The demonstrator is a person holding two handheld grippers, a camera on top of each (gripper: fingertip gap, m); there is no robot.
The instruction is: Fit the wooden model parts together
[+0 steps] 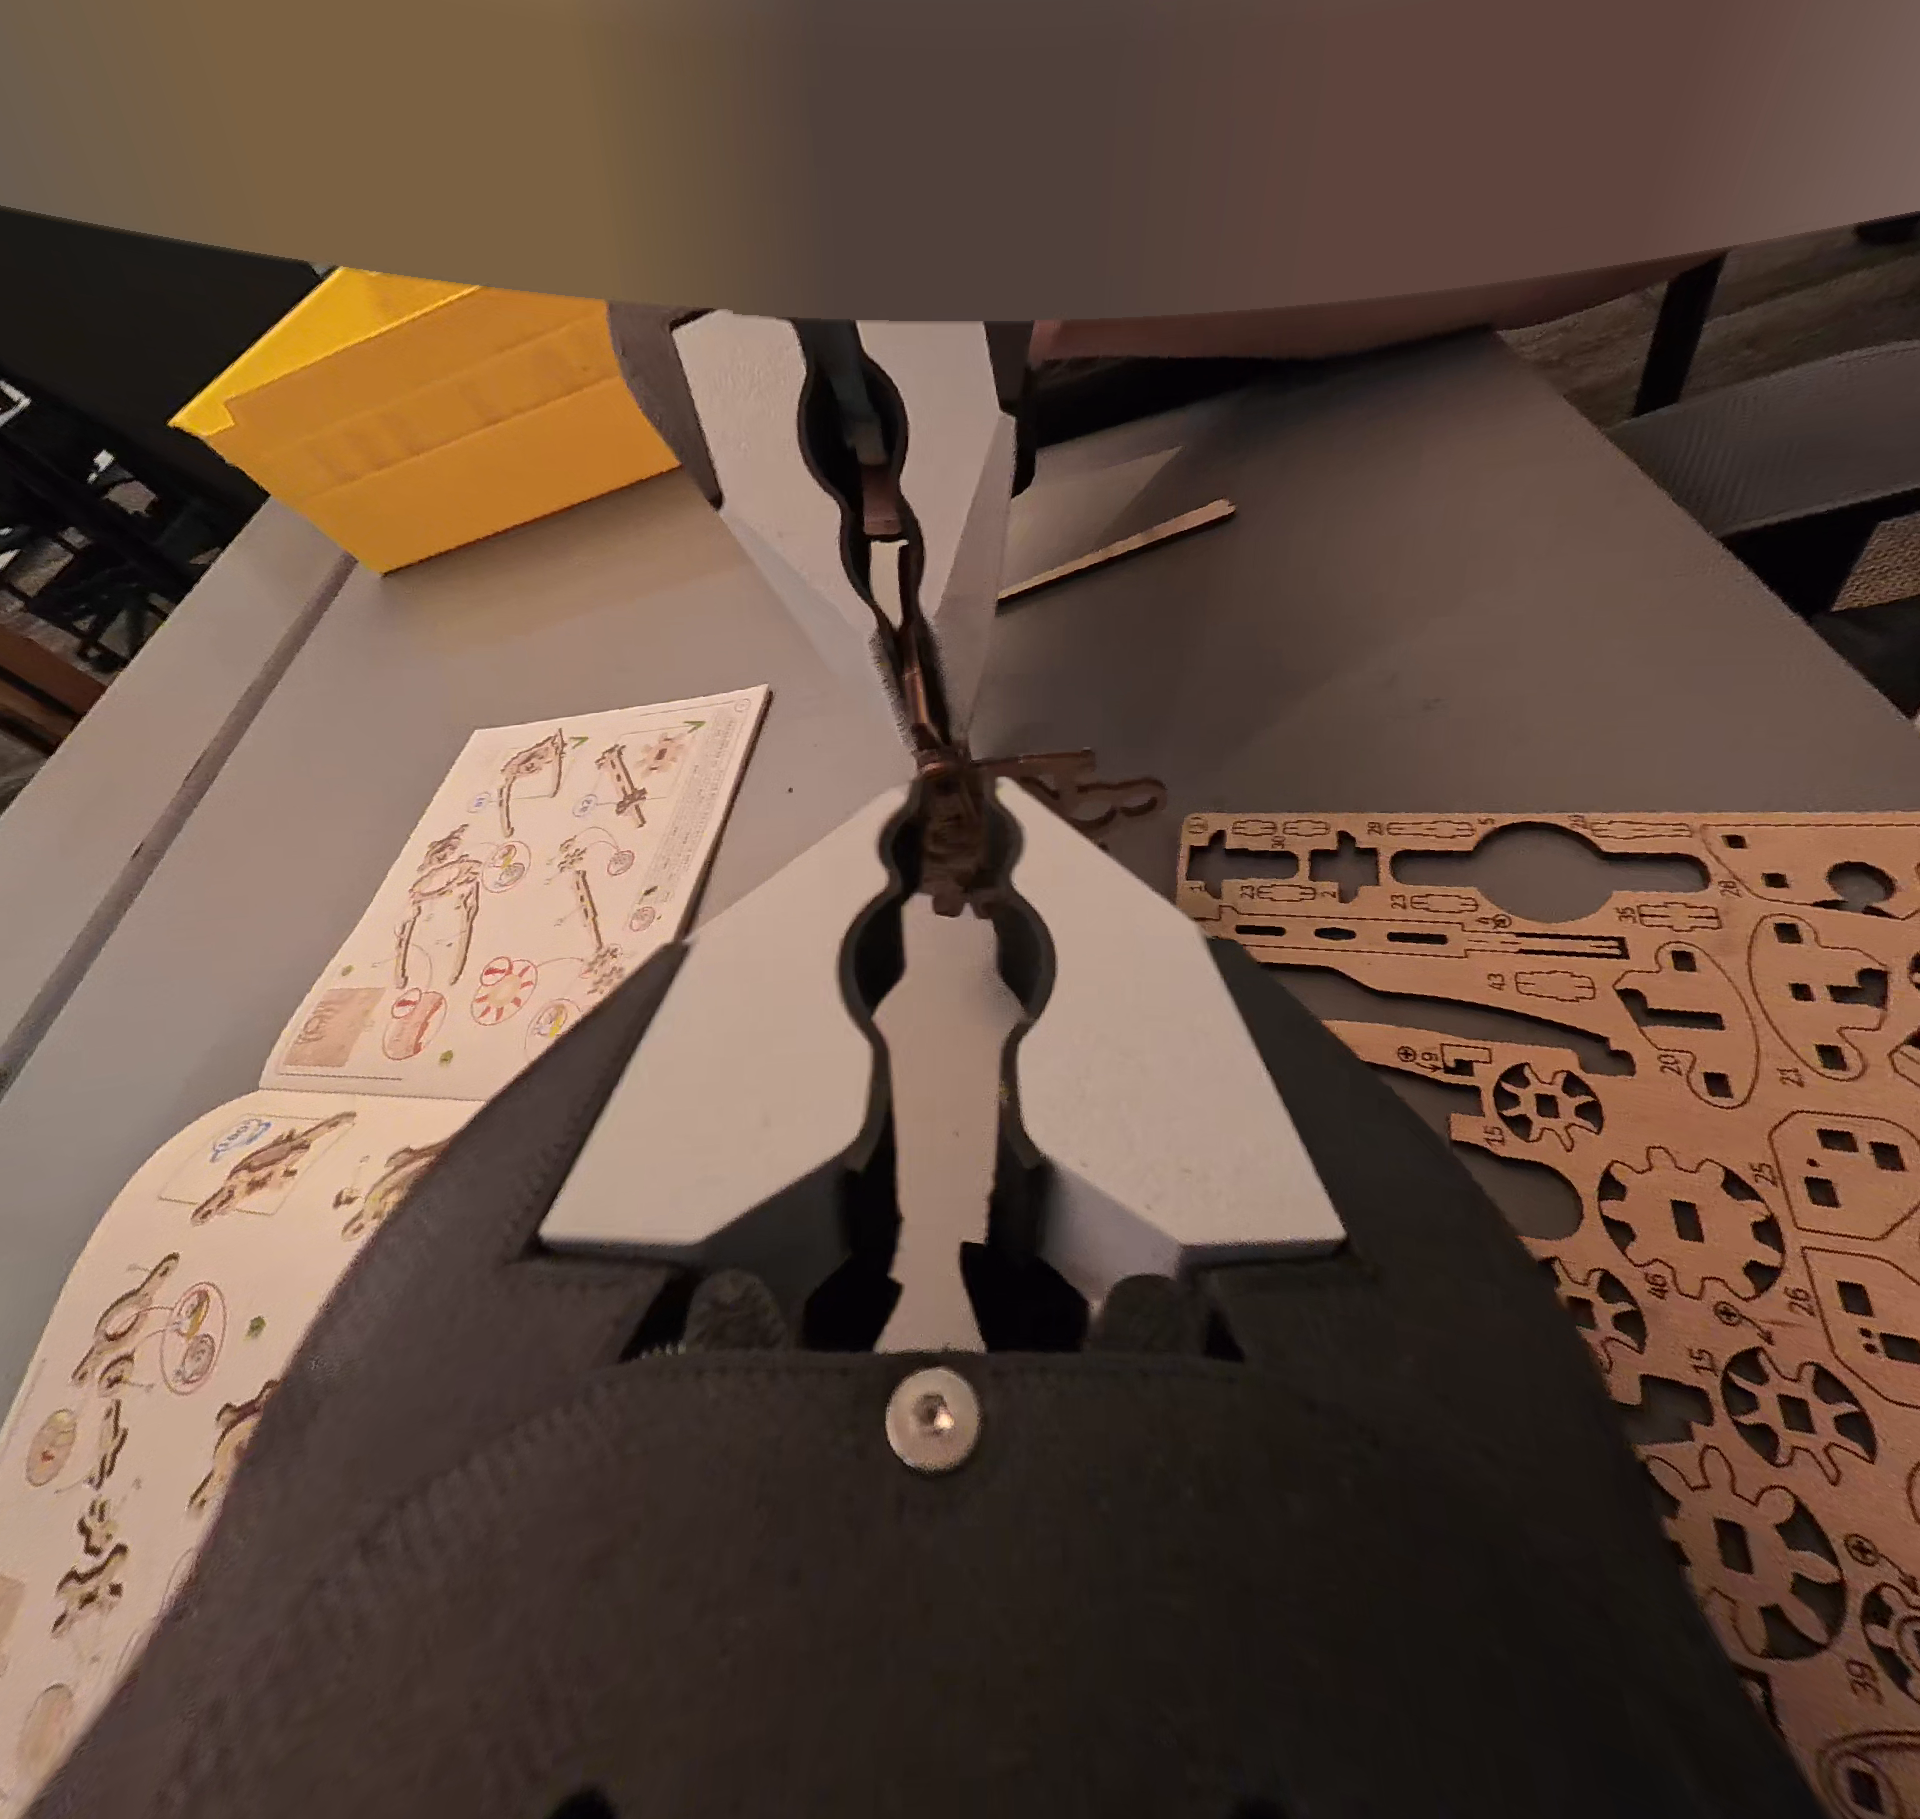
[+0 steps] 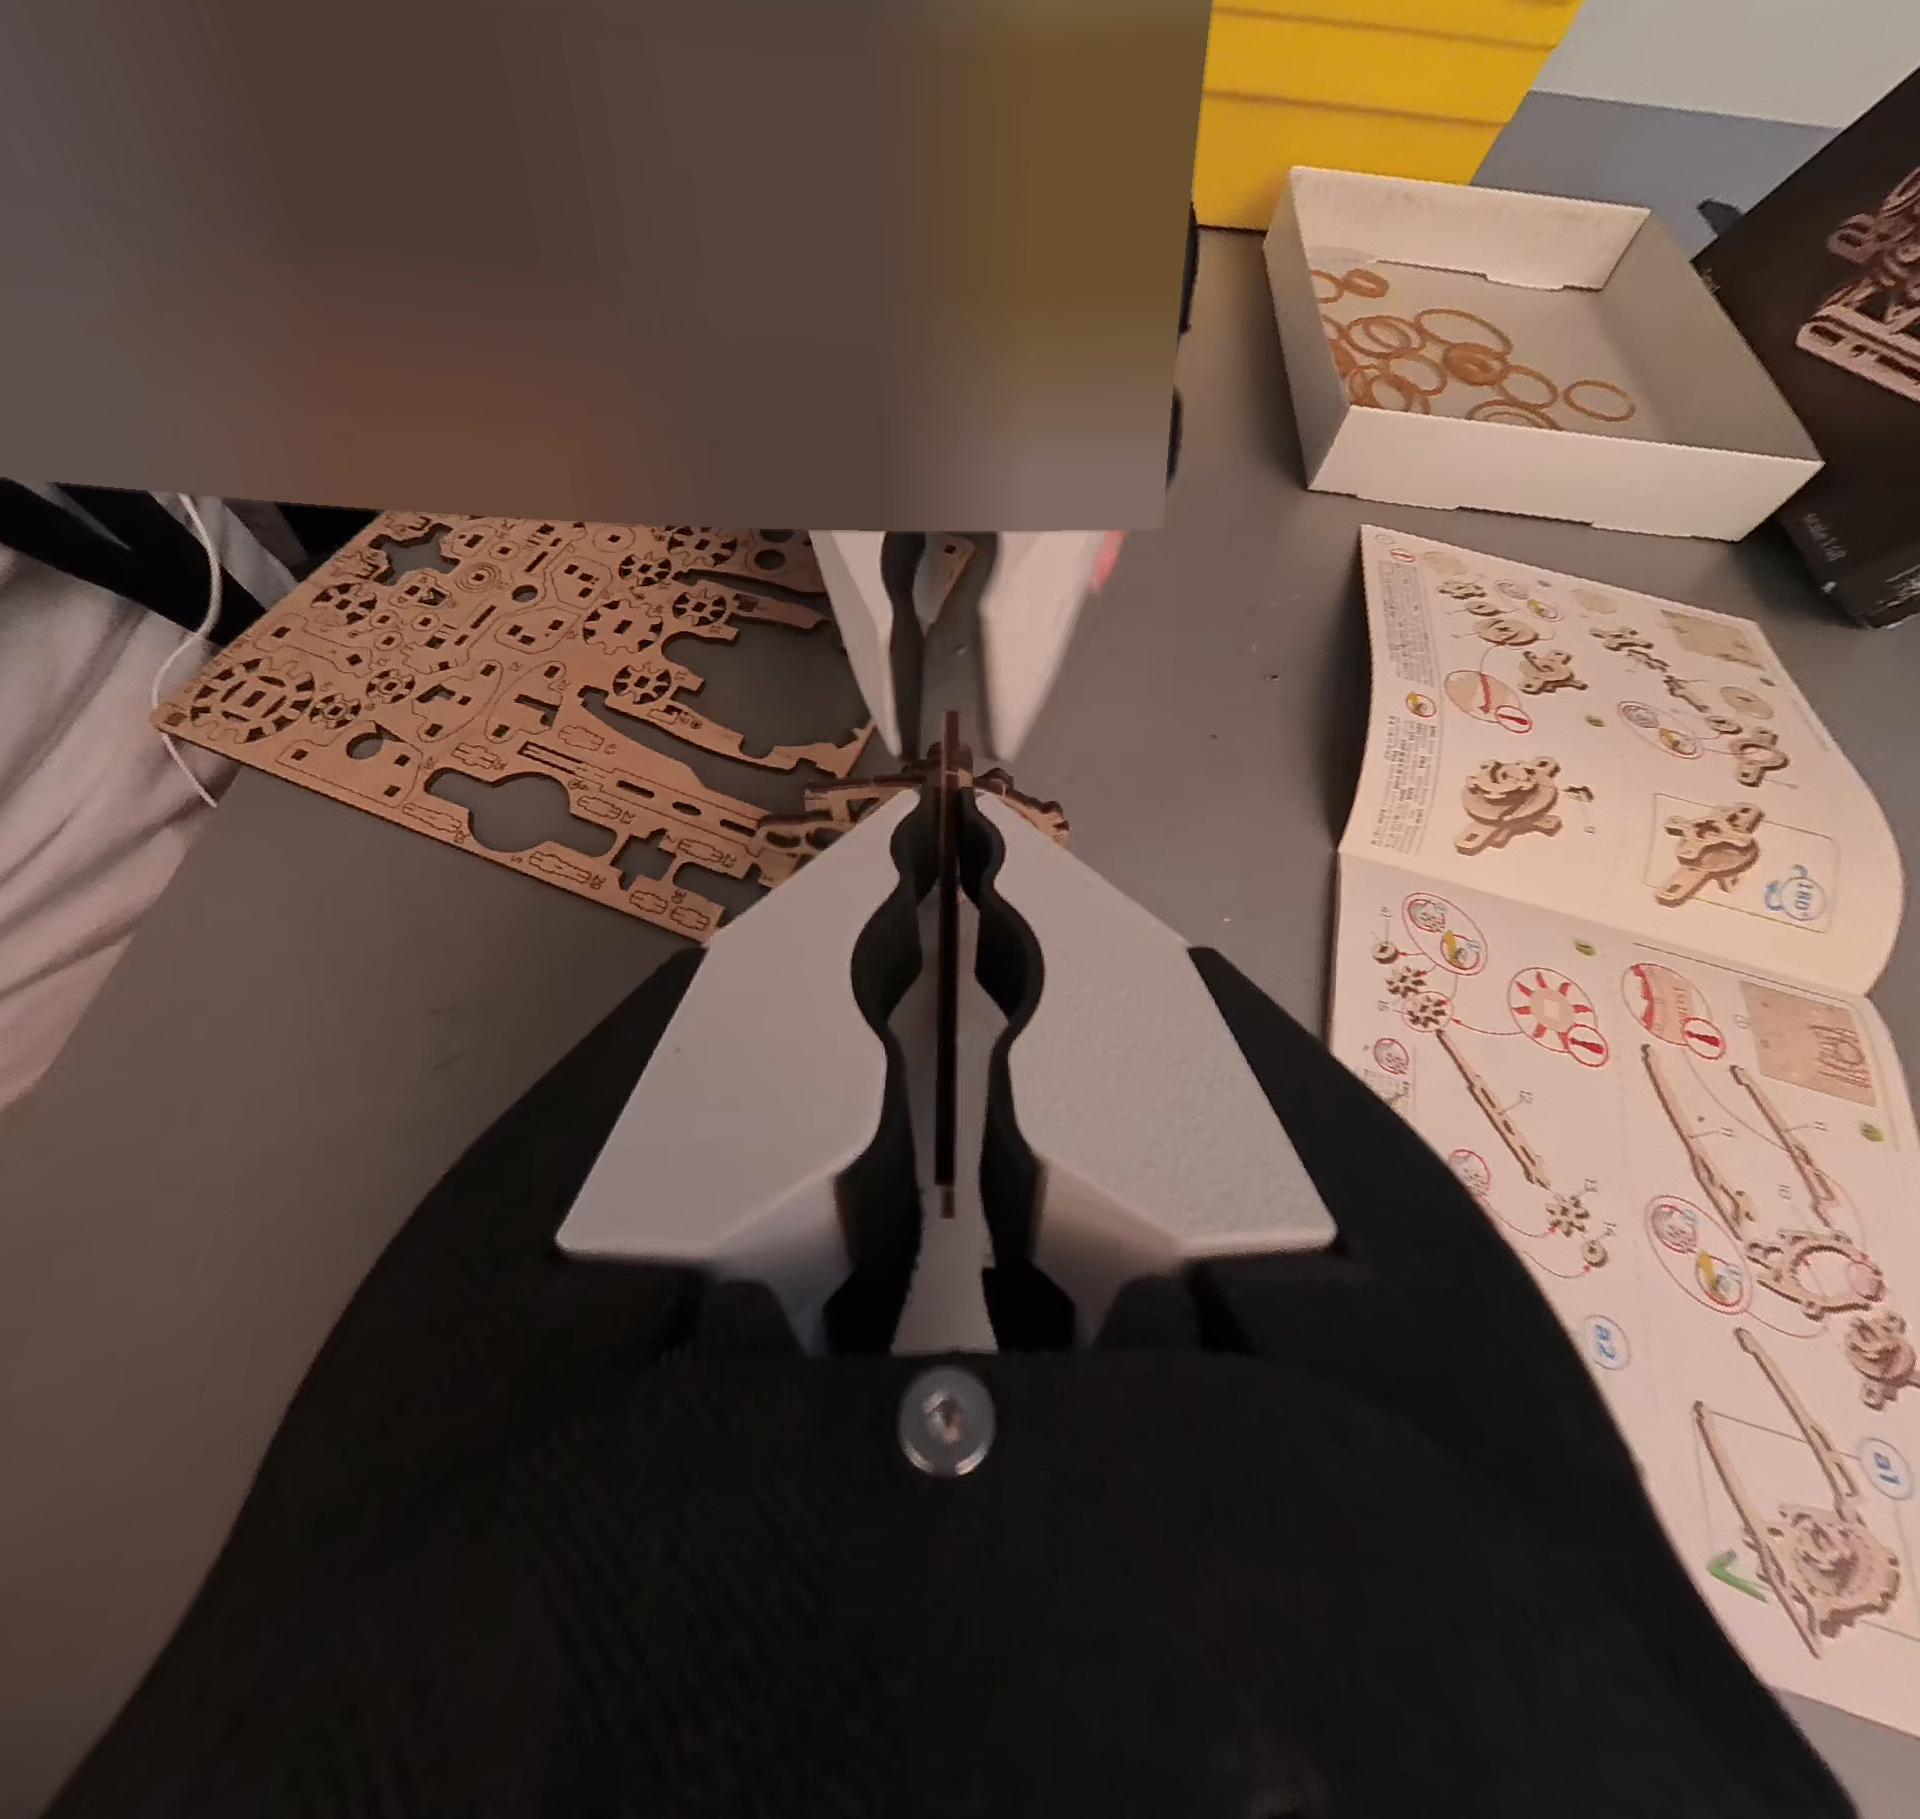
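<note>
My left gripper (image 1: 948, 808) is shut on a small wooden gear-like assembly (image 1: 951, 850) held above the grey table. My right gripper (image 2: 943, 808) is shut on a thin flat wooden piece (image 2: 943, 1021), seen edge-on between its pads. The two grippers face each other tip to tip, and the flat piece meets the small assembly (image 2: 914, 782) at the tips. The right gripper (image 1: 914, 657) comes in from the far side in the left wrist view. The left gripper (image 2: 951, 720) shows likewise in the right wrist view. How far the parts are seated together is hidden by the fingers.
A laser-cut wooden parts sheet (image 1: 1662, 1094) (image 2: 499, 689) lies flat beside the grippers. An open instruction booklet (image 1: 540, 886) (image 2: 1621, 938) lies on the other side. A yellow bin (image 2: 1371, 34), a white tray of rings (image 2: 1558, 439), a dark box (image 2: 1860, 335) and a loose wooden strip (image 1: 1122, 548) sit farther back. Only a small space, under 4 cm, lies between the two pairs of fingers.
</note>
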